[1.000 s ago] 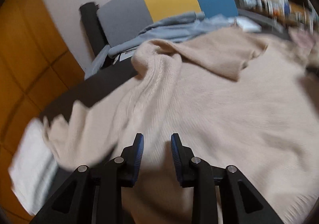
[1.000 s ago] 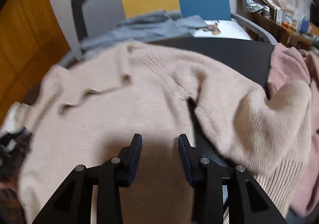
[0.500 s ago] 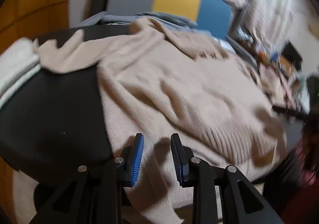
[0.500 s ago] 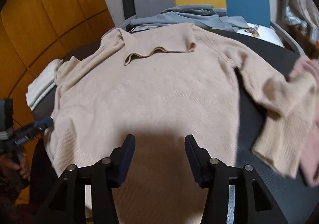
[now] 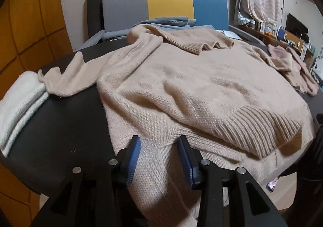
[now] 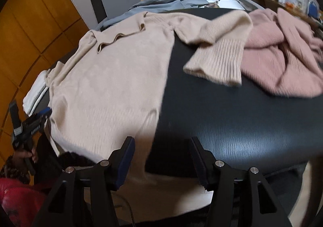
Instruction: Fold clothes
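Observation:
A beige knit sweater (image 5: pixel 181 89) lies spread on a round black table (image 5: pixel 66 132), its hem hanging over the near edge; it also shows in the right wrist view (image 6: pixel 113 85). My left gripper (image 5: pixel 159 156) is open, with the hem's left corner between its fingers. My right gripper (image 6: pixel 161 158) is open wide at the table's near edge, beside the sweater's right hem corner. One sleeve (image 6: pixel 220 59) lies folded back on the table to the right. The left gripper also shows in the right wrist view (image 6: pixel 32 124), held by a hand.
A pink sweater (image 6: pixel 286 57) lies bunched at the table's right. A folded white cloth (image 5: pixel 18 103) sits at the left edge. Grey clothes (image 5: pixel 167 23) and a grey-yellow-blue chair back (image 5: pixel 167 2) stand behind the table. Orange panelling is at the left.
Both grippers have pulled back from over the sweater to the table's near edge. The sweater now lies spread flatter. Both grippers have opened wider.

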Available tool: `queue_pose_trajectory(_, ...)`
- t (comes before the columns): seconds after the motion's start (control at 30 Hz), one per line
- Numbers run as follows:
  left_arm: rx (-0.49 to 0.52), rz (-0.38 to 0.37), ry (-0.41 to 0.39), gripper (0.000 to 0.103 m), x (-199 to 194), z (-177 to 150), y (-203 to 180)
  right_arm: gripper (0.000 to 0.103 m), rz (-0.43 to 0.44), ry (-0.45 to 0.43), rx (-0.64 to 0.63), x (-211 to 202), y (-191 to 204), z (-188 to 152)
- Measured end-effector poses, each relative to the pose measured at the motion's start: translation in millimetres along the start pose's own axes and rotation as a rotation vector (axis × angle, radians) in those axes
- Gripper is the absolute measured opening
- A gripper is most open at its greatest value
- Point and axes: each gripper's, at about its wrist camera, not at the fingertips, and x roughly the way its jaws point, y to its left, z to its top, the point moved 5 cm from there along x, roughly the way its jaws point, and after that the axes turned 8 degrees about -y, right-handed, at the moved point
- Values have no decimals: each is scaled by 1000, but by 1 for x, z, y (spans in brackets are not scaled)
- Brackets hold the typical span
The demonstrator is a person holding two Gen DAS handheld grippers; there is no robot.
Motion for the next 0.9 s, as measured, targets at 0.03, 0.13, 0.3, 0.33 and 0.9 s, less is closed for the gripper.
queue_pose_trajectory(0.03, 19, 9, 1, 39, 1, 1, -2, 57, 0, 0, -8, 1, 1, -3)
queue_pose_trajectory(0.13, 43, 18, -5, 36, 2, 2, -4, 55, -7, -26, -27, 6, 7, 1)
queue_pose_trajectory(0.3, 45, 12, -15, 14, 2, 2, -7, 44, -32, -52, -88, 22, 19, 16)
queue_pose_trajectory(0.33, 39, 1, -15, 8, 2, 2, -6, 38, -30, -52, -97, 26, 23, 17)
queue_pose_trajectory(0.9, -253, -105, -53, 2, -51, 7, 50, 29, -54, -25, -81, 39, 27, 24)
